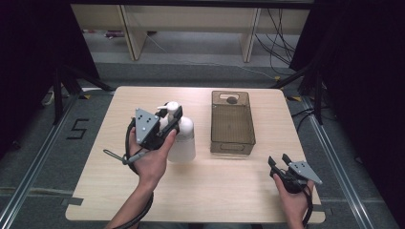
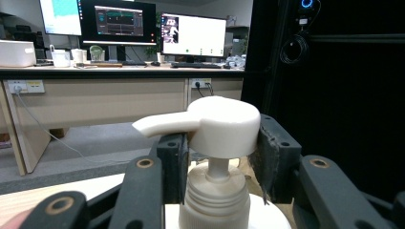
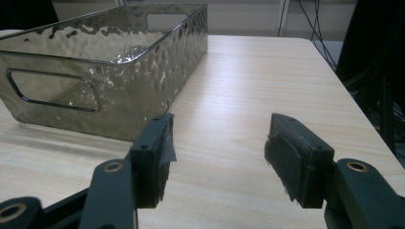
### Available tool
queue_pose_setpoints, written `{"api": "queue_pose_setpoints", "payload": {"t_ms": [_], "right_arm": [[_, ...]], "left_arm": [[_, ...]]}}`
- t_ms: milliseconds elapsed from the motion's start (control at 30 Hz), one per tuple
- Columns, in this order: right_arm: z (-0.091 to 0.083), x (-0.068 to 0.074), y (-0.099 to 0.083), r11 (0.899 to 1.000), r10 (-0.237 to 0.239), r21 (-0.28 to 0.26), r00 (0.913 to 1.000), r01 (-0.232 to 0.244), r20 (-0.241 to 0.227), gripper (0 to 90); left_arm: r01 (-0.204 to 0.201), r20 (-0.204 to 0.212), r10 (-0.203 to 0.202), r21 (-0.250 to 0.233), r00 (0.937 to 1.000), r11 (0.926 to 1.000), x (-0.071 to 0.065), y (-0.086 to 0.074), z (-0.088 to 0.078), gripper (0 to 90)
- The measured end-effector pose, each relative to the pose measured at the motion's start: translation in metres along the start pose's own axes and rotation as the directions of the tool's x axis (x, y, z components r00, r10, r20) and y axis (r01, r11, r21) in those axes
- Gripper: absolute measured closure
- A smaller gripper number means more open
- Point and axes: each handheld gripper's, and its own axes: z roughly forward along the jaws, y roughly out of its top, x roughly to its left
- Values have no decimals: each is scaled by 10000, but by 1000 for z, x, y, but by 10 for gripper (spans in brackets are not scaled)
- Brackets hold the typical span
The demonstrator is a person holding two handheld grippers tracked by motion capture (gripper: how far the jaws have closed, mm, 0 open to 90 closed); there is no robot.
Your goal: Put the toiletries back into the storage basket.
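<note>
- The wooden table carries a smoky clear bin right of centre.
- A white pump bottle stands upright left of the bin.
- The left gripper pinches the bottle's pump head.
- The right gripper rests near the table's front right, jaws spread, nothing between them.

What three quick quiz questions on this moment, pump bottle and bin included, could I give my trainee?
1. True or false: the left gripper is closed on the pump bottle.
2. The clear bin holds: A) the bottle, B) nothing, C) a cloth.
3. What is between the pads of the right gripper?

Key: 1 true, the pads press at the neck under the pump head. 2 B. 3 Nothing, they stand apart over the bare table.
</note>
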Motion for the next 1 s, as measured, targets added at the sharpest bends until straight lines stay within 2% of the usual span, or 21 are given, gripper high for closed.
{"api": "queue_pose_setpoints", "payload": {"t_ms": [167, 233, 367, 500, 533, 600, 700, 733, 1000], "right_arm": [[0, 0, 0, 9999, -76, 137, 10000, 76, 29, 427], [0, -1, 0, 9999, -76, 82, 9999, 77, -114, 426], [-2, 0, 1, 9995, -115, 289, 9999, 113, 77, 426], [-1, 0, 1, 9996, -114, 267, 9999, 113, 42, 426], [0, 0, 0, 9999, -66, 108, 9999, 67, -91, 426], [0, 0, 0, 9999, -6, 100, 10000, 6, 22, 426], [0, -1, 1, 9996, -267, 38, 9996, 267, 129, 426], [0, 0, 0, 9999, -51, 94, 10000, 51, 76, 425], [0, 0, 0, 9999, -84, 88, 10000, 84, 31, 425]], "left_arm": [[-65, -3, 65, -177, 10000, 9998, -5, 5, 4, 592], [-99, 20, 99, -241, 9999, 9997, -7, 8, 5, 592], [-101, 112, 104, -294, 9999, 9995, -10, 11, 9, 592], [-88, 135, 93, -327, 9999, 9994, -13, 12, 12, 592], [-133, 143, 137, -307, 9998, 9994, -14, 13, 13, 592], [-140, 176, 146, -333, 9997, 9993, -16, 14, 15, 592], [-148, 212, 155, -324, 9997, 9994, -18, 15, 17, 592], [-123, 224, 130, -319, 9997, 9994, -20, 16, 19, 592], [-166, 297, 178, -407, 9994, 9990, -25, 23, 24, 592]]}}
